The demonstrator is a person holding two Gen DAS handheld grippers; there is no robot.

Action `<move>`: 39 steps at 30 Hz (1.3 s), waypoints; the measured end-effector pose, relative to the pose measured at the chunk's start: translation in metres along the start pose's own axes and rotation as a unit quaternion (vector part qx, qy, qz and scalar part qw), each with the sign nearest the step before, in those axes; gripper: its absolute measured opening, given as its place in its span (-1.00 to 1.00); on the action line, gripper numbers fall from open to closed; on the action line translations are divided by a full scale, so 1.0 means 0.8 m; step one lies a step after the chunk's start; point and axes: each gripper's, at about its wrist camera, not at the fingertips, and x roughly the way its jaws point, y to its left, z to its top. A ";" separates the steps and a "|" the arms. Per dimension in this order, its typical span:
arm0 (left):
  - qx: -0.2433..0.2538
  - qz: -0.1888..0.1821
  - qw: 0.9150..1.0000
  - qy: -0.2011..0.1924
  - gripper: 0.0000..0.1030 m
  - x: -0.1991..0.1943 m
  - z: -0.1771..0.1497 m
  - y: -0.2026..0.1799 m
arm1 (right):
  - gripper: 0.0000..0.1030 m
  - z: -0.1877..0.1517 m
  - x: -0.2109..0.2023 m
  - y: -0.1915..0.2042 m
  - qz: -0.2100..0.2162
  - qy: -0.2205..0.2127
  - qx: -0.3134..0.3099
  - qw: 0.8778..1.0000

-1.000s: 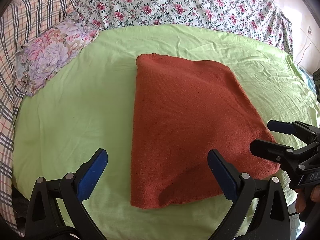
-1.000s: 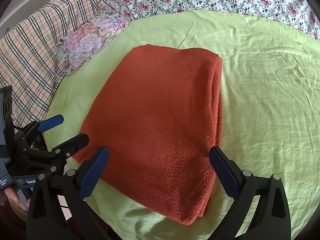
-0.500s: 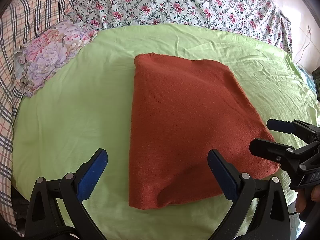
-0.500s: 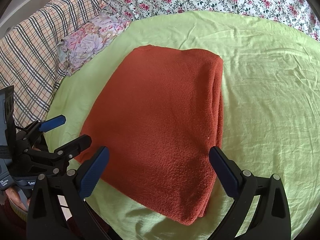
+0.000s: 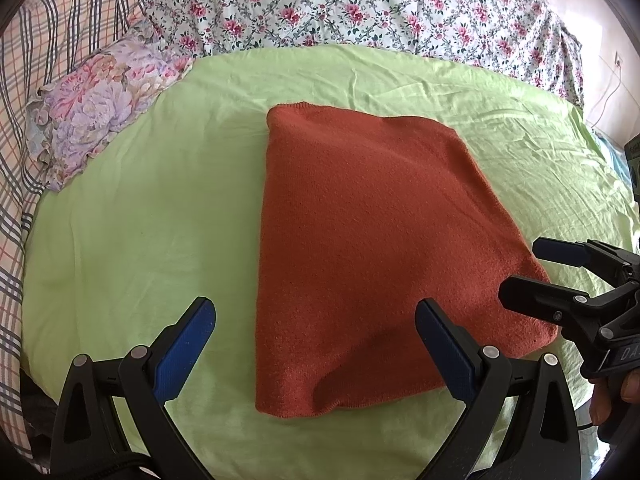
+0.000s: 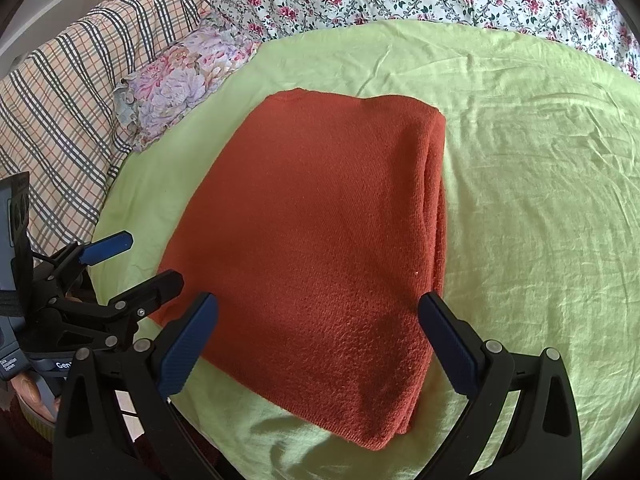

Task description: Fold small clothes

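The rust-orange knitted garment (image 5: 360,248) lies folded into a thick, roughly rectangular pad in the middle of the light green sheet (image 5: 132,216), its long axis running away from both grippers toward the flowered quilt (image 5: 340,4) at the far side. The left gripper (image 5: 316,344) hangs just short of the garment's near edge with its blue-padded fingers (image 5: 186,350) spread wide and nothing between them; the near left corner of the pad sits inside that gap. The right gripper (image 6: 318,340) is likewise wide open and empty, straddling the near right part of the pad, where the stacked layers (image 6: 436,208) show along the right-hand edge. Each gripper looks about equally near, one to each near corner, so a further fold would most likely lift the near edge and carry it away along the long axis, though the pad may already count as finished. A small flowered pillow (image 5: 96,100) and a plaid blanket (image 6: 60,92) lie off to the left, well apart from the garment. The only writing is partial: "DA" on the right gripper's body in the left view, and "Gen" on the left gripper's body in the right view; the rest is cut off.
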 end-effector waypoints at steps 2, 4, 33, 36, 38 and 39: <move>-0.001 -0.001 1.000 0.000 0.95 0.000 0.000 0.000 | 0.94 -0.001 0.000 0.000 0.000 -0.001 0.000 1.000; -0.001 -0.001 1.000 -0.002 0.95 -0.001 0.000 0.001 | 0.94 0.000 -0.001 0.002 0.000 -0.002 -0.001 1.000; -0.001 -0.002 1.000 -0.003 0.95 -0.003 -0.001 -0.001 | 0.94 0.002 -0.002 0.000 0.001 -0.005 0.001 1.000; 0.000 -0.002 1.000 -0.003 0.95 -0.003 -0.001 -0.001 | 0.94 0.002 -0.002 0.000 0.001 -0.005 0.002 1.000; -0.001 -0.002 1.000 -0.003 0.95 -0.004 -0.001 -0.002 | 0.94 0.003 -0.002 0.000 0.001 -0.005 0.001 1.000; 0.000 -0.002 1.000 -0.003 0.95 -0.004 -0.001 -0.002 | 0.94 0.002 -0.002 0.000 0.000 -0.005 0.002 1.000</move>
